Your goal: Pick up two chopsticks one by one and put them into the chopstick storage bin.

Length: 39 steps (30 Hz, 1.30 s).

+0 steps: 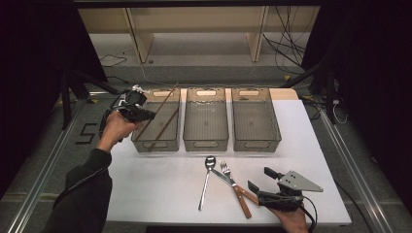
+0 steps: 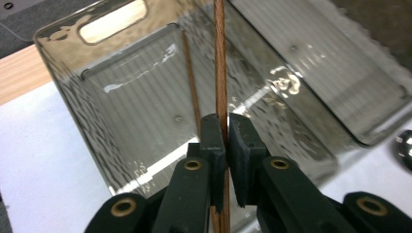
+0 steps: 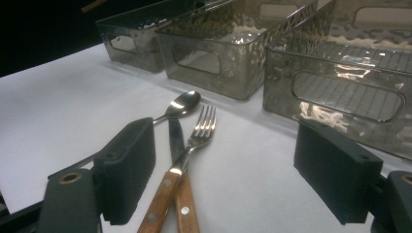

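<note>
White tabletop (image 1: 160, 189), three smoked clear plastic bins (image 1: 205, 119): left bin (image 1: 156, 141) holding one thin brown chopstick (image 2: 190, 82), second chopstick (image 2: 219, 58) clamped in left gripper (image 2: 226, 141) above it; steel spoon (image 1: 206, 179), wooden-handled fork (image 1: 233, 187) and knife (image 1: 221, 177) unsorted near wide-open right gripper (image 1: 260, 180).

Behind the counter (image 1: 145, 194), a wooden shelf (image 1: 199, 29) and loose cables (image 1: 286, 43) are seen on the floor (image 1: 214, 73).

Smoky grey ribbed bins (image 1: 205, 119); brown chopstick (image 2: 220, 73); wood-handled fork (image 3: 192, 145); white table (image 1: 160, 184).
</note>
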Motion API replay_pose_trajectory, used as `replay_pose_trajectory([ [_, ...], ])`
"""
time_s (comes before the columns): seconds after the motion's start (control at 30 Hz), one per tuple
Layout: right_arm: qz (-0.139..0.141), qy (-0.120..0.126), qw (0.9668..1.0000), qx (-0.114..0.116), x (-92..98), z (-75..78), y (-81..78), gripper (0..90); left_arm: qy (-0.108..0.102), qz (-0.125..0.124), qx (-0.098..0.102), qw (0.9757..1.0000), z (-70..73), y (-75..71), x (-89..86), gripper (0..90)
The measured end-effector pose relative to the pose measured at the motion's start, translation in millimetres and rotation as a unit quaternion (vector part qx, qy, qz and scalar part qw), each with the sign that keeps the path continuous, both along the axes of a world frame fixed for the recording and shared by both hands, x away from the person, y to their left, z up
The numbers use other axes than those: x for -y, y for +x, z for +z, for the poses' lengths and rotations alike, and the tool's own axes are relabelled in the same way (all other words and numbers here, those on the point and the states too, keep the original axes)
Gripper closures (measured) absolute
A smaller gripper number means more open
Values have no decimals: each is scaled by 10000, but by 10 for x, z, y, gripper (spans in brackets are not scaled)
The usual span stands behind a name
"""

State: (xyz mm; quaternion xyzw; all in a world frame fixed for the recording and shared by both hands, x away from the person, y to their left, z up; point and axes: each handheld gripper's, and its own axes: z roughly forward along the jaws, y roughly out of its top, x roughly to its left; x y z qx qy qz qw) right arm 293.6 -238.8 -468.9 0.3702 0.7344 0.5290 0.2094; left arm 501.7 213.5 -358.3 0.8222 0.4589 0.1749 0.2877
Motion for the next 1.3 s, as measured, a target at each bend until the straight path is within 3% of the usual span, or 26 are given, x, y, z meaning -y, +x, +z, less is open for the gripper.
replay_pose_trajectory([
  [0.2,-4,11,10000,-2,2,1,0,237,86,137,23,9999,-47,198,-67,847],
  [0.43,1,12,10000,-11,2,-2,4,237,150,354,-10,9993,-146,330,-96,847],
  [0.57,11,20,10000,6,5,2,0,237,321,374,-39,9988,-222,363,-77,847],
  [1.07,18,24,10000,-1,2,0,2,237,312,439,-334,9980,-427,399,-43,844],
  [1.2,11,17,10000,4,8,1,1,237,239,591,-425,9971,-475,409,-52,832],
  [1.3,6,15,10000,1,6,1,2,238,90,536,-487,9973,-450,391,-58,692],
])
